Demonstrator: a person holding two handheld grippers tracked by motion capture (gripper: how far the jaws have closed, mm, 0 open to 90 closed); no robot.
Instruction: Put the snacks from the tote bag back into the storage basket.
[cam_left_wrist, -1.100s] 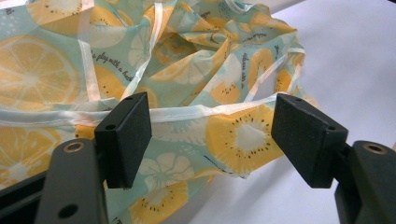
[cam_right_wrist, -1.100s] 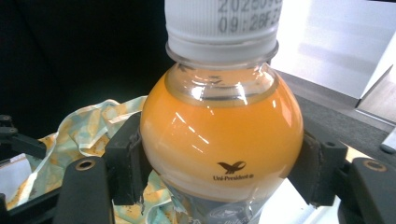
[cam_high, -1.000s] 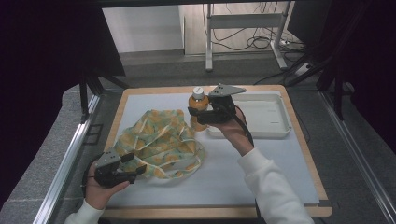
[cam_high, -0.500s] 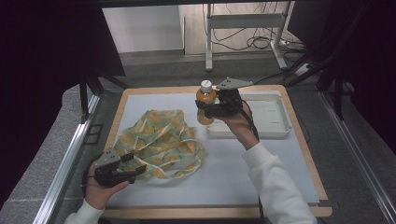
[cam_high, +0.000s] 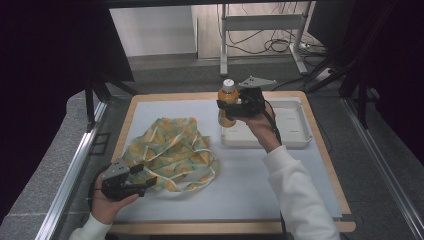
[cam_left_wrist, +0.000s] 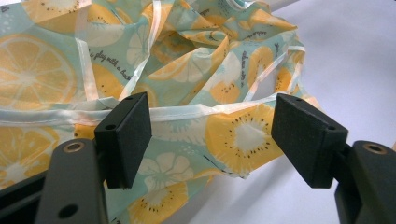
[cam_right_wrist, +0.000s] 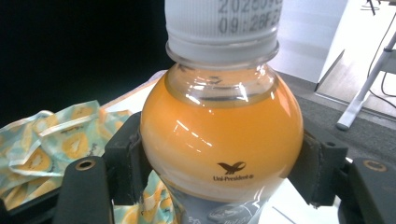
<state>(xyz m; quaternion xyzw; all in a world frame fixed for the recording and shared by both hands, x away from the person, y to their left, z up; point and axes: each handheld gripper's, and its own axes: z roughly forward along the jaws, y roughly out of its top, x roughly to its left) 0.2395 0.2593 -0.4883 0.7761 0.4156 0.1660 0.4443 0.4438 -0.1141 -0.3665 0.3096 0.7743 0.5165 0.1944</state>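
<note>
I have the orange juice bottle (cam_right_wrist: 222, 140) clamped between my right gripper (cam_right_wrist: 219, 163) pads, white cap up. Behind it at left, the citrus-print cloth (cam_right_wrist: 51, 140) lies crumpled on the white worktop (cam_right_wrist: 140, 100).

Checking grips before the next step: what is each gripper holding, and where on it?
The right gripper clamps the juice bottle by its rounded shoulder. The left gripper holds nothing; its jaws stand open at the fruit-print bag.
</note>
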